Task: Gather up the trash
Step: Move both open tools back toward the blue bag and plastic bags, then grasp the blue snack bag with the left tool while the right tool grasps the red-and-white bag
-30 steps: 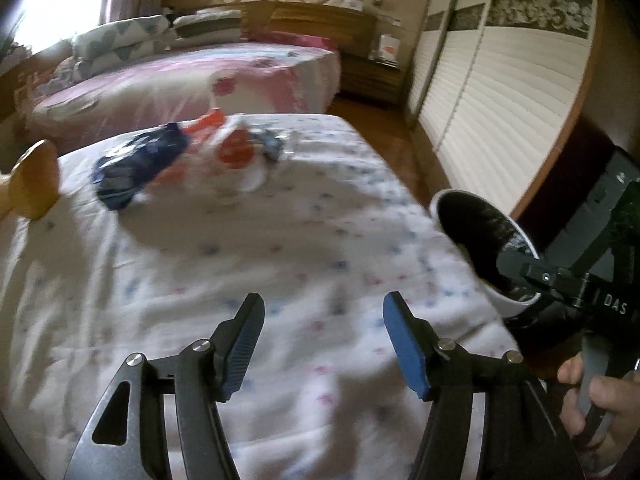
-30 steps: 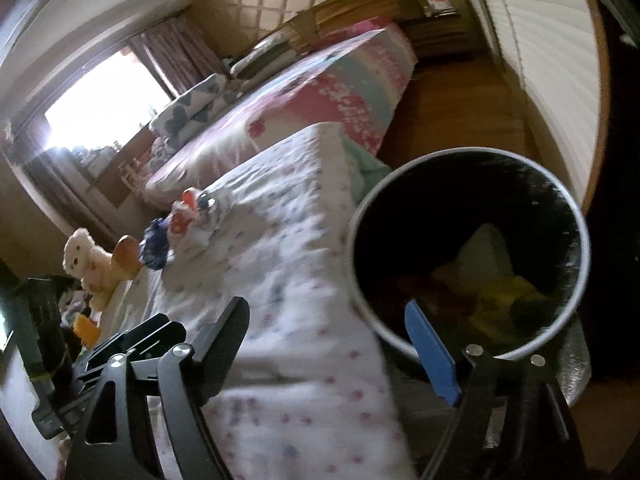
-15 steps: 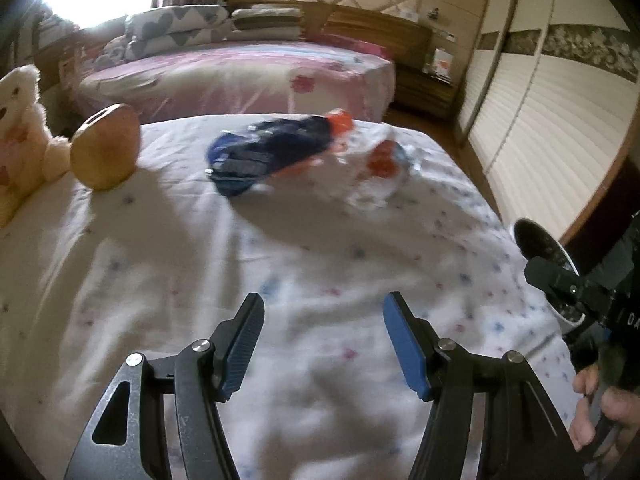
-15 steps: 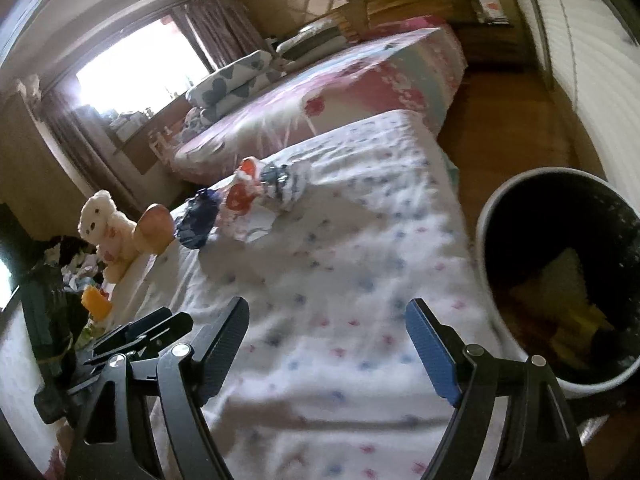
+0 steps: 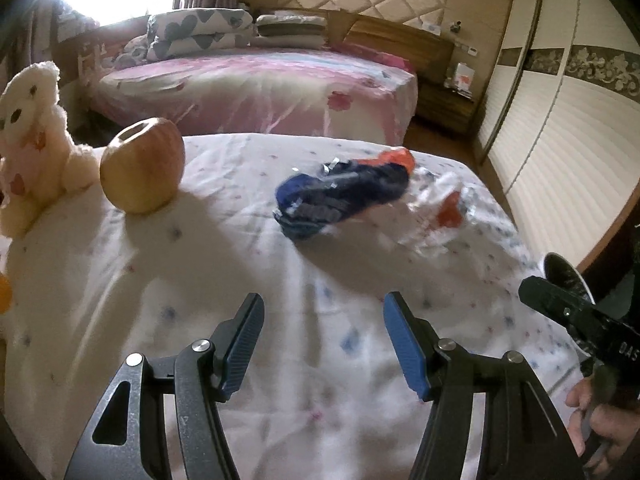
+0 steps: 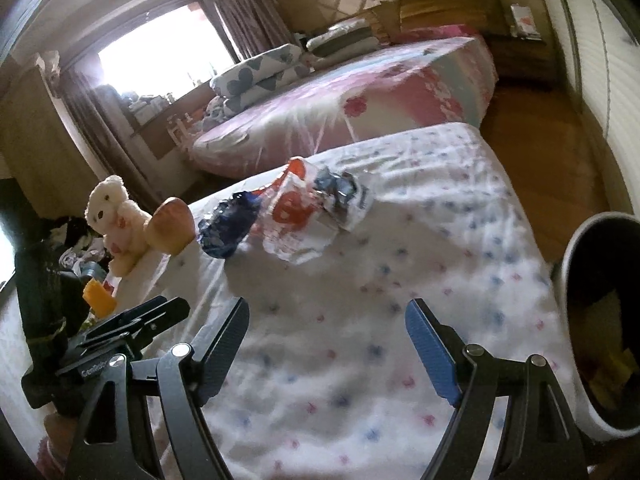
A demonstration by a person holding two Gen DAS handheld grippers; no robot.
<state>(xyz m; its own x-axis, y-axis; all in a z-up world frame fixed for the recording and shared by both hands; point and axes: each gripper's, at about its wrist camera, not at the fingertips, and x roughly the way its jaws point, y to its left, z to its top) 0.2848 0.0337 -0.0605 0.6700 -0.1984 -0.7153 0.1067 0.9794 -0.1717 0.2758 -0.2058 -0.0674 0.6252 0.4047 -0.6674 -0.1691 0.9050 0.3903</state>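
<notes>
Two claws gaping empty, left claw [image 5: 323, 334], right claw [image 6: 326, 346], bare sheet ahead (wrappers [image 6: 298, 216] farther), bin [image 6: 576, 320] past bed edge.

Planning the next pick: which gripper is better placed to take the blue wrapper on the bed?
Probably the left gripper: open and empty, the blue wrapper lies almost straight ahead of it. The right gripper, also open, sees it off to its left and sits nearer the bin.

left wrist view: low over white flower-dotted bedsheet [image 5: 168, 280], angled down along its fingers toward the pink-covered bed [image 5: 256, 92] at frame top | right wrist view: same low slant, set further right, white-rimmed black bin [image 6: 592, 320] at right edge | shared: crumpled dark-blue wrapper [image 5: 340, 200] [image 6: 228, 228], mid-frame, well ahead of both
</notes>
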